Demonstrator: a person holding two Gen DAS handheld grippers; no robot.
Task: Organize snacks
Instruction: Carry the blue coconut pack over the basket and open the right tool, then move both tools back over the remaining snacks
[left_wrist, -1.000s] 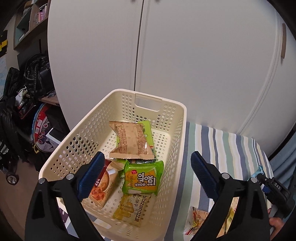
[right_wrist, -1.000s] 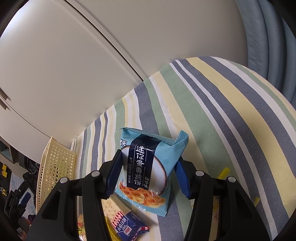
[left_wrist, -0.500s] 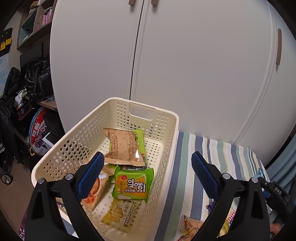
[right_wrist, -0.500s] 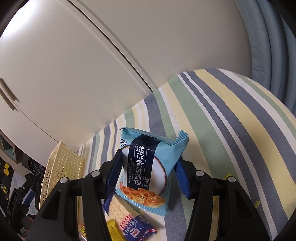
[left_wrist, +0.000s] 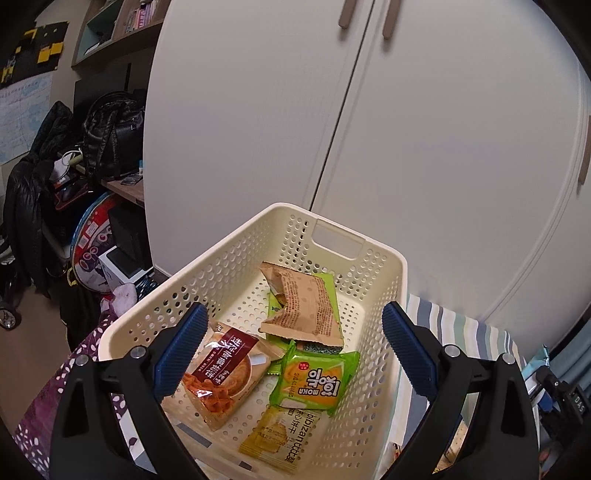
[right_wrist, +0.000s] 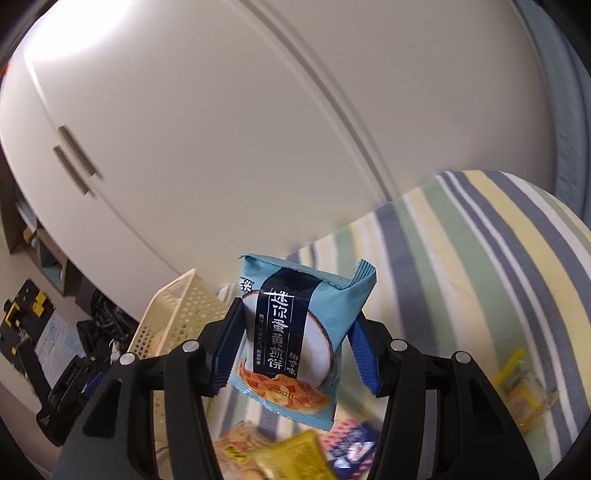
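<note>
We see the right tongs (right_wrist: 295, 354) pinching a light-blue snack packet (right_wrist: 299, 332) above the striped bedsheet (right_wrist: 461, 266), to the right of the cream perforated basket (right_wrist: 173, 317). The left tongs (left_wrist: 295, 347) hang spread wide and hold nothing over that basket (left_wrist: 369, 258), where a green Moka packet (left_wrist: 314, 376) lies.

Inside the cream basket (left_wrist: 373, 258), a green packet (left_wrist: 314, 376) near its right wall carries "MOKA" and large Korean lettering, printed upside down from this view, with a small date-like number too fine to read. Just below it, a yellow packet (left_wrist: 280, 432) reads "biolzan" beside Chinese characters. To the left of the green one, a dark red packet (left_wrist: 221, 373) bears "迷你蛋黄煎饼". In the right wrist view, a light blue packet (right_wrist: 295, 332) shows the same "迷你蛋黄煎饼" on a dark vertical band, with "椰香味" beside it and a stamped code at the bottom, only partly legible.
</note>
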